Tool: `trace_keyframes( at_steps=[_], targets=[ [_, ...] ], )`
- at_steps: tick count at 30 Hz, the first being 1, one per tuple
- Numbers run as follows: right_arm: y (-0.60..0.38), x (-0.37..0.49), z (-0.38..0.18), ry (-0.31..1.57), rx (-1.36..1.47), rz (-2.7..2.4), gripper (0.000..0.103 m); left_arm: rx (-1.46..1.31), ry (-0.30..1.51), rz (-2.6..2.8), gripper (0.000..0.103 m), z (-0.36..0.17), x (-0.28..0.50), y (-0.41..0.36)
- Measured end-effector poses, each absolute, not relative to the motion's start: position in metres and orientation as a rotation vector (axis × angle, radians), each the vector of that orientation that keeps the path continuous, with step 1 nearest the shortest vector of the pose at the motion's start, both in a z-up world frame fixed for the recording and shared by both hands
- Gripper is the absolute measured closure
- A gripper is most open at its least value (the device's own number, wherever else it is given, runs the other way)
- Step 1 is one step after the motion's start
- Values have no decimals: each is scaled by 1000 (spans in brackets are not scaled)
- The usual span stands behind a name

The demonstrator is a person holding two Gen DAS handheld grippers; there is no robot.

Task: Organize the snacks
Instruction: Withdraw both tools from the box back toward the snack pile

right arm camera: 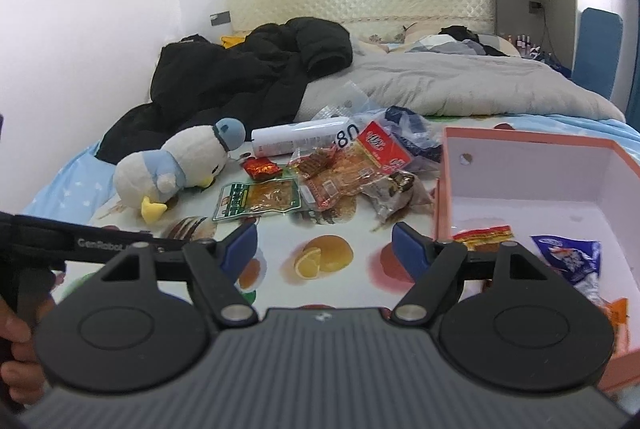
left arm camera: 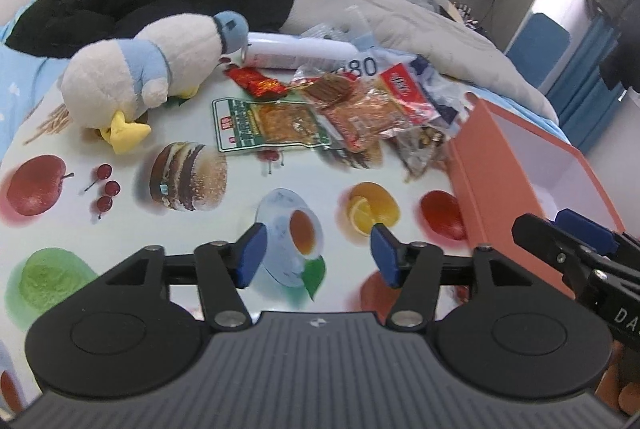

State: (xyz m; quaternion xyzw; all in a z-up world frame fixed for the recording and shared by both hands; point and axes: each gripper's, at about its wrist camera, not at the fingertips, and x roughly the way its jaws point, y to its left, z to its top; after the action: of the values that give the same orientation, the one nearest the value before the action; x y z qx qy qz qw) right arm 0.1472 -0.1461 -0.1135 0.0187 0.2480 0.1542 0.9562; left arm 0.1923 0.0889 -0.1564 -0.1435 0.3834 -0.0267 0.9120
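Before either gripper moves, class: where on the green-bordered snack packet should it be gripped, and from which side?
Grip the green-bordered packet by its near sealed edge, coming in low from the front. It lies flat on the printed cloth, that edge is bare, while its right side tucks against the snack pile. The open left gripper already faces it.

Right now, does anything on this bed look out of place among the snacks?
Yes. A stuffed duck lies face down beside the snack packets, and a white spray can lies on its side behind them. Neither is a snack.
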Motion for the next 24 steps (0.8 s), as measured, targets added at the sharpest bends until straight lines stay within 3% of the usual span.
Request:
trace_keyframes(
  at_steps=[10,17,21,24],
  targets=[
    [-112,196,-147,514,-22,283,32,-325,822,-25,33,-200,268,111],
    [-100,244,-175,526,-84,188,32,-195,850,-24,33,-218,321,107],
    [-99,273,-194,557,-89,123,43,-130,849,-55,33,-220,347,101],
    [-97,290,-208,572,-92,88,43,-124,853,-50,33,-226,367,101]
  ],
)
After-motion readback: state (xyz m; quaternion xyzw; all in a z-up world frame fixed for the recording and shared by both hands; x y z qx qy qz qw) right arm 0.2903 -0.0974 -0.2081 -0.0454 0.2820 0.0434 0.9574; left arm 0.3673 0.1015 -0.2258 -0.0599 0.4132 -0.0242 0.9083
